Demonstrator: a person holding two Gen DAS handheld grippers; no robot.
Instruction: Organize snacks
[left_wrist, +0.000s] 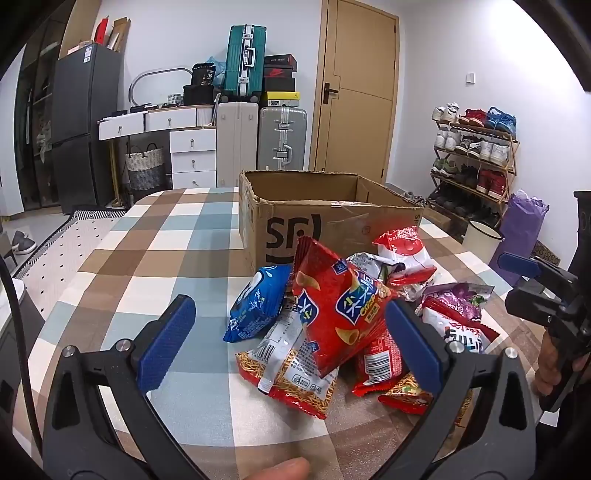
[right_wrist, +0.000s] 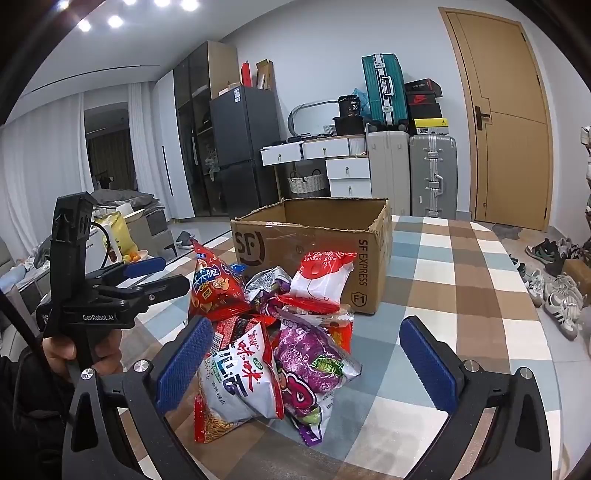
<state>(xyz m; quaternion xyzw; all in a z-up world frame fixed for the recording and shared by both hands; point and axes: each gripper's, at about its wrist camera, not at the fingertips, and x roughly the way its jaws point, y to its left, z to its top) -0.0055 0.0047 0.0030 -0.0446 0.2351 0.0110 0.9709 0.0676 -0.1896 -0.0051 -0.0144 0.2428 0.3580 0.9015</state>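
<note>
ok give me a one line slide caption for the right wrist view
Open right hand-held gripper faces a heap of snack bags in front of an open cardboard box on a checked tablecloth.

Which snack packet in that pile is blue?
Only the blue packet, lying at the pile's left edge beside the big red chip bag. The other packets are red, white or purple.

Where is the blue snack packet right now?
In the left wrist view, the blue snack packet lies at the left edge of the snack pile, against the tall red chip bag, just in front of the cardboard box.
</note>
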